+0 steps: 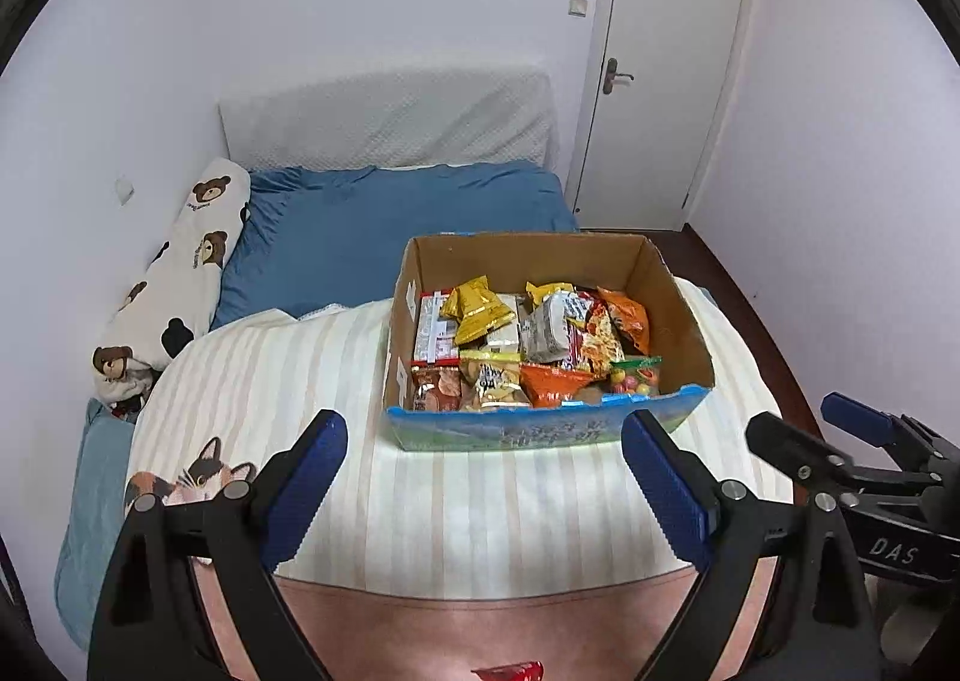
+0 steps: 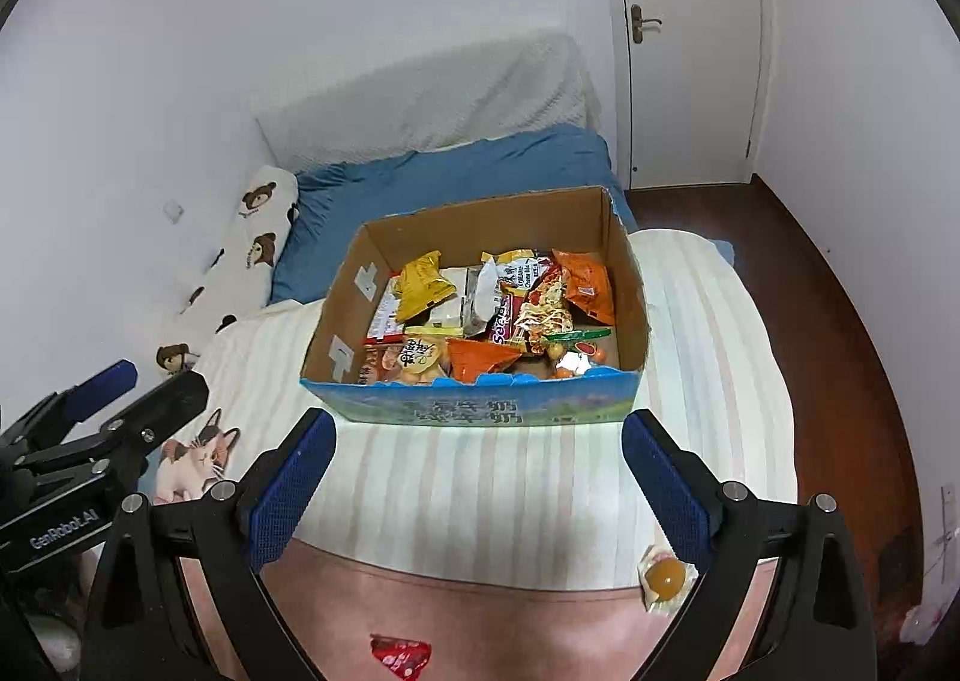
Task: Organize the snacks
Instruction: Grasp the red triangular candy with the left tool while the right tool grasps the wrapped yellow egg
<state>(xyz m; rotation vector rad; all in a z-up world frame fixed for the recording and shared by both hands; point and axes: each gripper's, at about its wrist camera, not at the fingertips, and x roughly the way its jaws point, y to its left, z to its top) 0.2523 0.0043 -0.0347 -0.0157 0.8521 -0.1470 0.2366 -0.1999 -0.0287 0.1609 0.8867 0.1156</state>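
An open cardboard box (image 1: 678, 303) with a blue printed front (image 2: 480, 402) stands on the striped bedspread, holding several snack packets: yellow (image 1: 477, 309), orange (image 1: 627, 315), silver (image 2: 483, 291). My left gripper (image 1: 483, 477) is open and empty, just short of the box front. My right gripper (image 2: 477, 471) is also open and empty, at the same distance. A red packet (image 2: 401, 654) and a clear-wrapped orange sweet (image 2: 665, 576) lie on the pink cover near me. The red packet also shows in the left wrist view (image 1: 509, 671).
The box sits on a bed with a striped cover (image 1: 288, 375), blue sheet (image 1: 390, 225) and a bear-print pillow (image 1: 180, 273) by the left wall. A white door (image 1: 666, 57) and dark wood floor (image 2: 840, 321) lie to the right.
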